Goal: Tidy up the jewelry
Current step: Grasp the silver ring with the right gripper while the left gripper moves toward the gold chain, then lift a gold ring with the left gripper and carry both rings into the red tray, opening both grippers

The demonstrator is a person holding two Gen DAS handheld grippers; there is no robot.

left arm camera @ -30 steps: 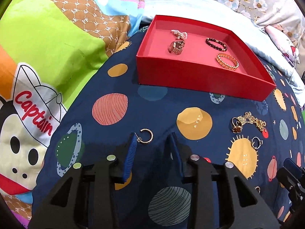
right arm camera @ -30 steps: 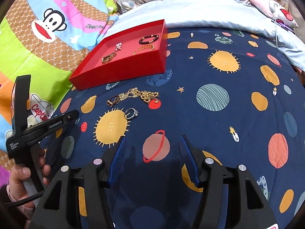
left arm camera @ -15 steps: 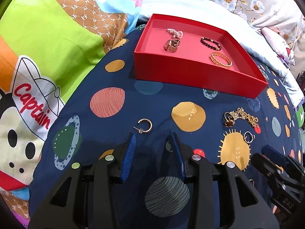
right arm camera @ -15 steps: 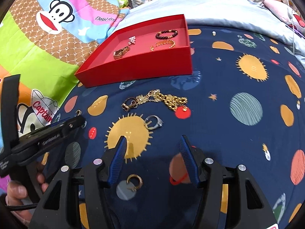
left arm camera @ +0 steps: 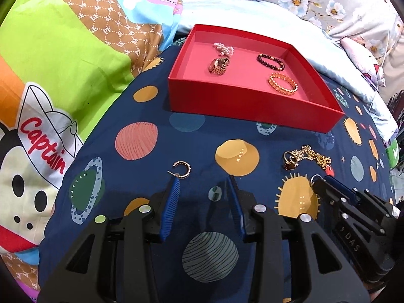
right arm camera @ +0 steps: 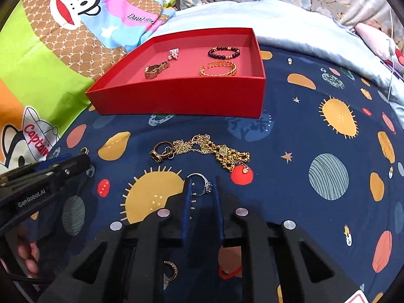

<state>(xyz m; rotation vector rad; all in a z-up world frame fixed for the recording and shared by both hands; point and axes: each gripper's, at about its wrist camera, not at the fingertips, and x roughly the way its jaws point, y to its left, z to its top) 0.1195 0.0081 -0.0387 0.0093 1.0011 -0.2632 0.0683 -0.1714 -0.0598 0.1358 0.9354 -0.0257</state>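
Right gripper (right arm camera: 203,185) advanced, silver ring (right arm camera: 202,183) between fingers

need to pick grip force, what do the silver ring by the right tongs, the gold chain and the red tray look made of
Silver ring: bright polished metal, apparently with a small stone cluster on its right side.
Gold chain: shiny yellow metal links, heaped loosely; gold or plating, cannot tell.
Red tray: matte, sharp-edged thin walls, probably cardboard.

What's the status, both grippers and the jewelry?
Right gripper closing around silver ring, grip unconfirmed. Left gripper open beside hoop earring. Red tray holds four pieces. Nothing blocking.
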